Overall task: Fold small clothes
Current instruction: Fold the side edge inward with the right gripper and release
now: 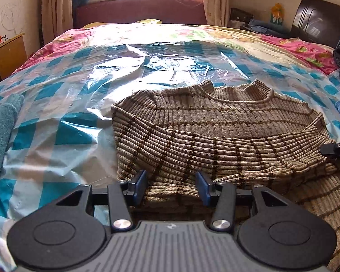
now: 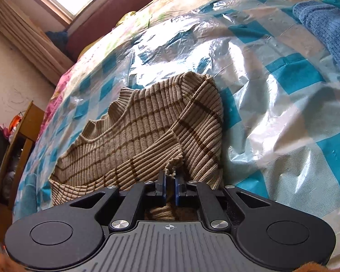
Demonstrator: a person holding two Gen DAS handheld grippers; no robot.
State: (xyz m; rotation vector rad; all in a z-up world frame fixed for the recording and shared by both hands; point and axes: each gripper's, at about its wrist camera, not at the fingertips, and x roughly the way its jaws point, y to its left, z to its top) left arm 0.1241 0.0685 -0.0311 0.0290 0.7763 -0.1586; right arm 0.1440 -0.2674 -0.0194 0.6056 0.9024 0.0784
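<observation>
A small tan ribbed sweater with brown stripes [image 1: 215, 131] lies on the plastic-covered bed, collar away from me, one sleeve folded across its front. My left gripper [image 1: 173, 187] is open, its blue pads either side of the sweater's lower part, just above the cloth. My right gripper [image 2: 170, 187] is shut on the cuff of the sweater's sleeve [image 2: 171, 170], which is drawn across the sweater body [image 2: 124, 140]. The right gripper's finger shows at the right edge of the left wrist view [image 1: 333, 148].
The bed carries a shiny blue-and-white checked plastic sheet [image 1: 79, 95] over a pink floral quilt. A teal garment [image 1: 2, 124] lies at the left, a blue knit [image 2: 328, 27] at the right. A wooden desk [image 1: 6, 52] stands left; the headboard [image 1: 319, 20] is at the right.
</observation>
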